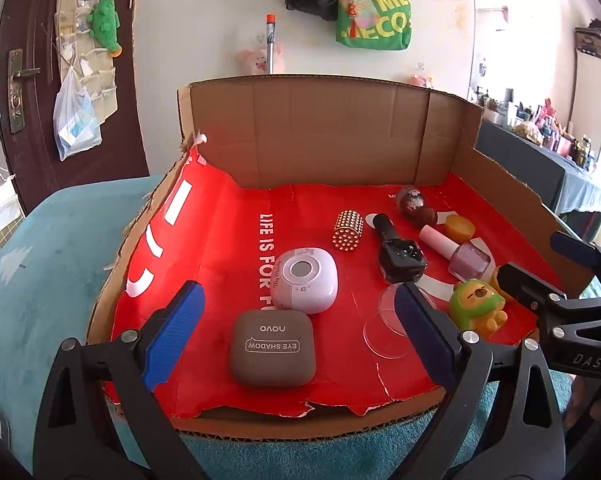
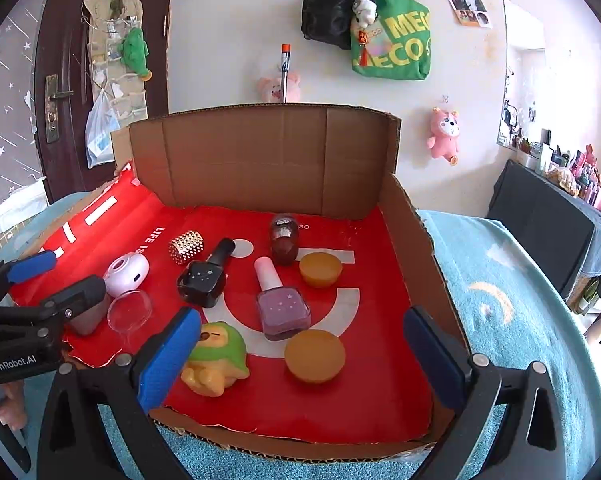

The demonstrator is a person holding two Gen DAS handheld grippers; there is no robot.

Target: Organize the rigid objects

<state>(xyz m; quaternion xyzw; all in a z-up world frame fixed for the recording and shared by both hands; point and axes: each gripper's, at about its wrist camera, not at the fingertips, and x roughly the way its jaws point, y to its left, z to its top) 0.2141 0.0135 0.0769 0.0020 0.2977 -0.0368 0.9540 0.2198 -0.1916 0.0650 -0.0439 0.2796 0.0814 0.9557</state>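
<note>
A red-lined cardboard box [image 1: 236,200] [image 2: 372,400] holds small items. In the left wrist view: a grey eye-shadow case [image 1: 273,348], a white-pink round device [image 1: 305,279], a studded gold cylinder [image 1: 348,231], a black nail polish [image 1: 400,256], a lilac nail polish [image 1: 458,250], a green-yellow toy [image 1: 478,307], a clear dish [image 1: 388,330]. The right wrist view adds two orange pucks [image 2: 315,355] [image 2: 320,269] and a dark red bottle [image 2: 284,240]. My left gripper [image 1: 300,340] is open around the case. My right gripper [image 2: 300,360] is open and empty above the near puck.
The box sits on a teal cloth [image 2: 500,280]. Its cardboard walls [image 1: 324,132] stand at the back and right. A dark door [image 1: 28,80] is at the left, bags [image 2: 388,36] hang on the wall, and a cluttered table [image 2: 560,200] stands at the right.
</note>
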